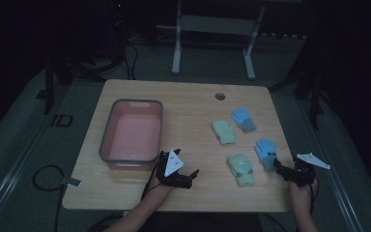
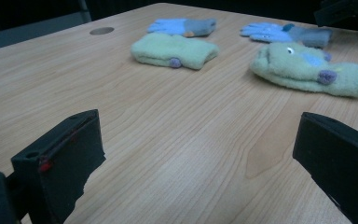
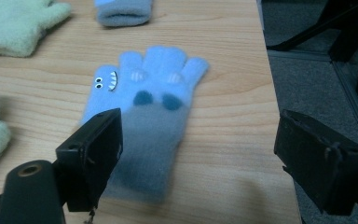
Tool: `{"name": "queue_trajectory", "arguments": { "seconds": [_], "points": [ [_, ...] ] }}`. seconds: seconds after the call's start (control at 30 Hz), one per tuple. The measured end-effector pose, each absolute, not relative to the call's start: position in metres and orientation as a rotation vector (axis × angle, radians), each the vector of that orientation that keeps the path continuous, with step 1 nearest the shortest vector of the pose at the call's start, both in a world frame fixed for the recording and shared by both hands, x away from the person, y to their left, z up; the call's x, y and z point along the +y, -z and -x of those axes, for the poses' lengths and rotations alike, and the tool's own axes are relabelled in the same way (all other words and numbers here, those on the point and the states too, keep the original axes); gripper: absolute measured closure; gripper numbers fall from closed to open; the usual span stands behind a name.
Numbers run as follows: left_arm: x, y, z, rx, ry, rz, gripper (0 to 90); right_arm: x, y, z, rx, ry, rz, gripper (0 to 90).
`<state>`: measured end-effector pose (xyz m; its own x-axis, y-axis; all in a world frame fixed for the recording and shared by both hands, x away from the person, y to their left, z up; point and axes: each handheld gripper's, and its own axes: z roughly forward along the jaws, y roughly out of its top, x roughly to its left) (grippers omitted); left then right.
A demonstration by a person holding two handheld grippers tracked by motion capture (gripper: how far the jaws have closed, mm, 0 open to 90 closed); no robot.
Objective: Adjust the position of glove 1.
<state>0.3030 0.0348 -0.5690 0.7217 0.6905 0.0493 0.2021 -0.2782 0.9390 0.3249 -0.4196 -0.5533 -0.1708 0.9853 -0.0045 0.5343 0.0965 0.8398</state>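
1. A dim room with dark floor around a pale wooden table (image 1: 188, 96); a metal frame stands beyond its far edge; a grey-rimmed pink tub (image 1: 107, 136) sits on the table's left half, and nothing can be seen inside it.
2. Four gloves lie on the right half: a plain green glove (image 1: 223, 131) and a far blue glove (image 1: 244, 119) farther back, a green glove with a face (image 1: 241, 169) nearer, and a blue shark-faced glove (image 1: 265, 152) nearest the right edge.
3. The right gripper (image 1: 279, 169) is at the cuff of the blue shark-faced glove (image 3: 144, 112); its jaws stand wide apart, one over the cuff's edge, the other off to the side above the table edge; nothing is clamped.
4. The left gripper (image 1: 189, 178) rests low near the tub's near corner, jaws apart and empty, facing the gloves across bare wood.
5. The step in hand looks like the approach to a first pick, probably sorting the gloves into the tub; none has been lifted yet.
6. The next move calls for shifting the right gripper so both jaws straddle the cuff, lowering to the wood, then closing; the soft fabric may bunch or slide, so a firm low pinch seems wise.
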Motion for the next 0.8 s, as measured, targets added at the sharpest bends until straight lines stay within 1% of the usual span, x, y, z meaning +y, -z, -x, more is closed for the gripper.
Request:
{"name": "queue_trajectory", "arguments": {
  "seconds": [0.5,0.8],
  "points": [
    [0.0347,0.569,-0.3033,0.697,-0.554,-1.832,2.0,-0.4113,0.5542,-0.3246,1.794,-0.869,-1.44,14.0],
    [0.0342,0.569,-0.3026,0.691,-0.558,-1.833,2.0,-0.4129,0.5538,-0.3239,1.806,-0.905,-1.442,13.9]
  ]
}}
